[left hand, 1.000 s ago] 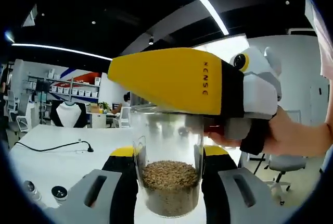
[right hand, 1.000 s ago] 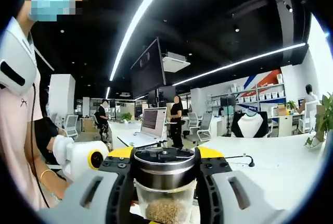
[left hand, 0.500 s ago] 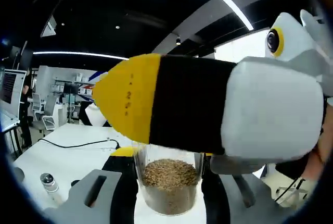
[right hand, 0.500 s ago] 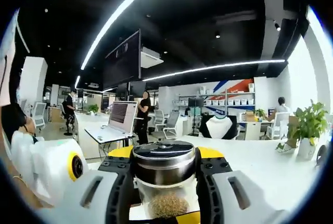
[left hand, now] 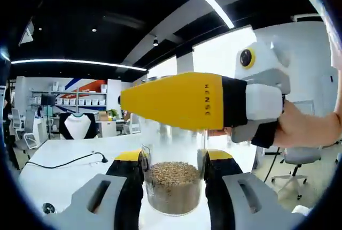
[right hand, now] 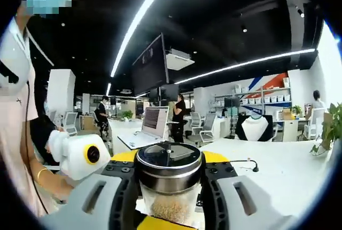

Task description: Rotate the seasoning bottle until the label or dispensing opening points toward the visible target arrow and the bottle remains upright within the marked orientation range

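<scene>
Clear glass, half full of tan grains, sits nearest in the left gripper view: the seasoning bottle is clamped low on its body between the jaws of the left gripper, which rise at 7 and 5 o'clock around it, apparently to steady the base while the top is worked. Just above it, the right gripper reaches in from 3 o'clock, its yellow jaw lying across the bottle's upper part and hiding the cap. The right gripper view shows that cap: the steel lid sits between that gripper's own jaws, which press in on either side of it, so both grippers are closed on the same bottle, one high and one low, a hold that suits turning it about its own axis while it stays upright. At 8 o'clock in that view the left gripper's white housing appears beside the person's sleeve. The bottle looks upright, held up off the white counter; no label, dispensing opening or target arrow can be made out, so how far the turn has got cannot be judged. Farther back lie a black cable on the counter, a laptop, office chairs and shelving under long ceiling lights.
</scene>
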Available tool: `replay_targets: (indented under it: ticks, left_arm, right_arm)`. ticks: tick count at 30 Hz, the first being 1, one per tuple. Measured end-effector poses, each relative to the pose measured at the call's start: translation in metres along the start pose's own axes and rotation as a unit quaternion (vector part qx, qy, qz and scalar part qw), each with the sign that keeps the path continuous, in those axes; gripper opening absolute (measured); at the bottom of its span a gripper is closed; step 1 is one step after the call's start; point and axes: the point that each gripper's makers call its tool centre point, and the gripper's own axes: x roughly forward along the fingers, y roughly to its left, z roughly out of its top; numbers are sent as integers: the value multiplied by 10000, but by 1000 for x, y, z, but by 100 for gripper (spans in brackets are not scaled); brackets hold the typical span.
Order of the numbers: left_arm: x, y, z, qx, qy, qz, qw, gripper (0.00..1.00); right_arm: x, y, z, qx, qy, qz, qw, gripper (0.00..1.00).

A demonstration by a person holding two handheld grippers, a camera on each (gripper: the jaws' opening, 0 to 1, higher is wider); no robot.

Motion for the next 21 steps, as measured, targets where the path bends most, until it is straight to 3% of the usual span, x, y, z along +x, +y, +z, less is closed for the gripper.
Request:
replay_targets:
  ticks: [1,4,10,14,21]
  left_arm:
    - [-1,-5,1,44,-20,-286,9996,45]
    - [-3,-12,1,-264,-87,-729,9970,45]
    - [-7,-21,-2,-343,31,-1348,9903,45]
    - [-7,-23,-2,-345,36,-1351,9902,44]
    - [-5,-25,1,-583,-185,-954,9936,44]
  right_arm:
    - [-4,-2,1,84,-9,27,10000,42]
    - [-8,0,1,261,-75,143,9995,42]
    - [-12,9,-2,283,-3,410,9988,42]
    - [-12,10,-2,284,30,469,9985,42]
    - [-11,8,0,239,-34,425,9988,42]
